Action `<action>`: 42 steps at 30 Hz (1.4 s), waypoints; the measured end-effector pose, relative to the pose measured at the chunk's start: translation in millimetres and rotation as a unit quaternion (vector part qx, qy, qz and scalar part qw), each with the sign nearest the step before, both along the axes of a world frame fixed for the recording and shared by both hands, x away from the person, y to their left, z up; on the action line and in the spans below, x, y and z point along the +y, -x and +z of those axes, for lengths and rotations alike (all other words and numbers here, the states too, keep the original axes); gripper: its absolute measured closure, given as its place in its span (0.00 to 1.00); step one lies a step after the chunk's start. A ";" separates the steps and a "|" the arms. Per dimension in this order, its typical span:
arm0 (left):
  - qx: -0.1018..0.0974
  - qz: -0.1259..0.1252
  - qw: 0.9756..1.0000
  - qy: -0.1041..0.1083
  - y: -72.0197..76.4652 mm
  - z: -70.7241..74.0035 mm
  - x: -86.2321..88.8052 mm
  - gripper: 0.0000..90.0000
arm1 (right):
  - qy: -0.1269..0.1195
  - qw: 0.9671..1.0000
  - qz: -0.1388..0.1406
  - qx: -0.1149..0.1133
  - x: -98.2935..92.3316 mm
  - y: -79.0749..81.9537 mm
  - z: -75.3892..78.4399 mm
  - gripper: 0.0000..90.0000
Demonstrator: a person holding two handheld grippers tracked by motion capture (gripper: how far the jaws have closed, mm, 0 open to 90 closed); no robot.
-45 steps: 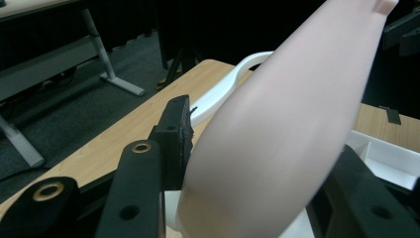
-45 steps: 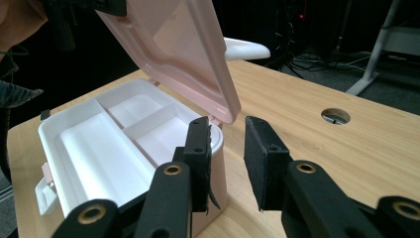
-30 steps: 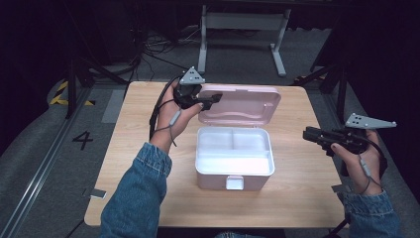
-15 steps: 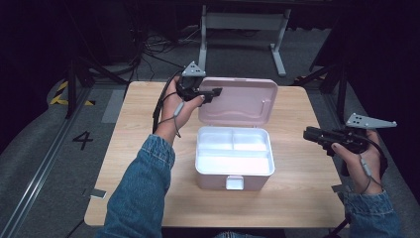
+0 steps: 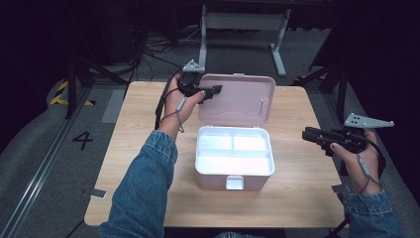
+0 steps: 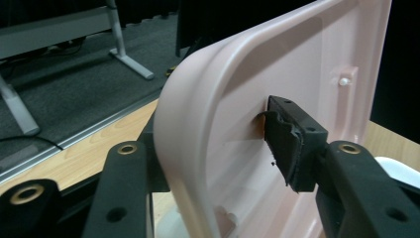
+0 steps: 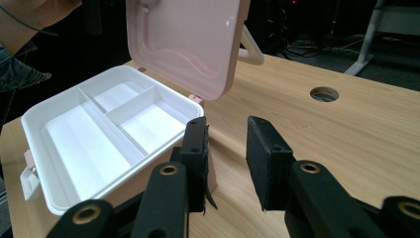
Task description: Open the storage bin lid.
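Pink lid (image 5: 237, 99) now stands more upright than a second ago, hinged at 12 o'clock of white box (image 5: 234, 157) at table (image 5: 133, 148) centre. Left gripper (image 5: 217, 89) straddles lid's left edge, jaws just opening, pads easing off: release likely. Right gripper (image 5: 308, 134) at 3 o'clock, half open, empty.

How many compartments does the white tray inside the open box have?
3. In the white tray of the box: two smaller compartments side by side along the lid side, left and right, and one long compartment along the front, by the latch. None seems hidden.
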State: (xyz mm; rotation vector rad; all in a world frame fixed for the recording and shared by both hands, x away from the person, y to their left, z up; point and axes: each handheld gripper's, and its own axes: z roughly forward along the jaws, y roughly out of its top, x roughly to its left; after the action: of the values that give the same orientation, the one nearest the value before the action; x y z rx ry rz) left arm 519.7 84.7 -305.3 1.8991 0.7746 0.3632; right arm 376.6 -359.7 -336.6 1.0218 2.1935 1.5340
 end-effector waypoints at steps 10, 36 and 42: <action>0.002 0.008 1.000 -0.008 -9.3 -10.2 3.6 0.54 | 0.003 1.000 0.001 0.008 3.8 -3.2 -5.2 0.78; 0.056 0.020 0.998 -0.003 -37.3 -48.2 6.8 0.48 | 0.005 1.000 0.000 0.021 4.2 -8.1 -11.4 0.78; 0.069 0.022 0.997 -0.006 -40.9 -55.9 7.6 0.48 | 0.007 1.000 0.003 0.023 5.3 -9.1 -12.8 0.77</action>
State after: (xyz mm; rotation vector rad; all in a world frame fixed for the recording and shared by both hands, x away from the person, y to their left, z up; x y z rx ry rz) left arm 560.6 92.4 -361.2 1.9366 0.9088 0.2669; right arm 385.7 -354.4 -349.4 1.0587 2.2361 1.5098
